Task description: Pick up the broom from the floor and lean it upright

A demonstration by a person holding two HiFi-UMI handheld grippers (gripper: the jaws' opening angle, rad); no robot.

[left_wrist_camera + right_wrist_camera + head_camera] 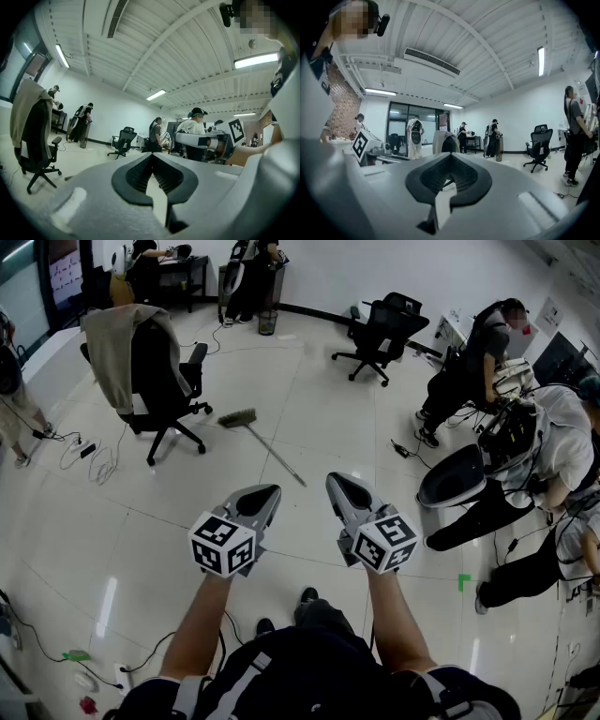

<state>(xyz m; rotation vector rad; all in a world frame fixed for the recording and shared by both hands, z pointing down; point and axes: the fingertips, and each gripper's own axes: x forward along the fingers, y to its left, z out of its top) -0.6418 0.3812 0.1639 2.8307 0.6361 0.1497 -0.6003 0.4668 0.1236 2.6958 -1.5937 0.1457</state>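
The broom [261, 442] lies flat on the glossy white floor in the head view. Its straw-coloured brush head [238, 417] points toward the far left, and its thin handle runs toward me, ending near my right gripper. Both grippers are held level at waist height, side by side, short of the broom. My left gripper [266, 492] has its jaws together with nothing between them, which the left gripper view [151, 157] also shows. My right gripper [337, 482] is likewise shut and empty, as the right gripper view [450, 155] confirms.
A black office chair draped with a beige jacket [150, 376] stands left of the broom head, with cables [89, 457] on the floor beside it. Another black chair [382, 332] stands at the back. People and a white seat shell [452, 475] crowd the right side.
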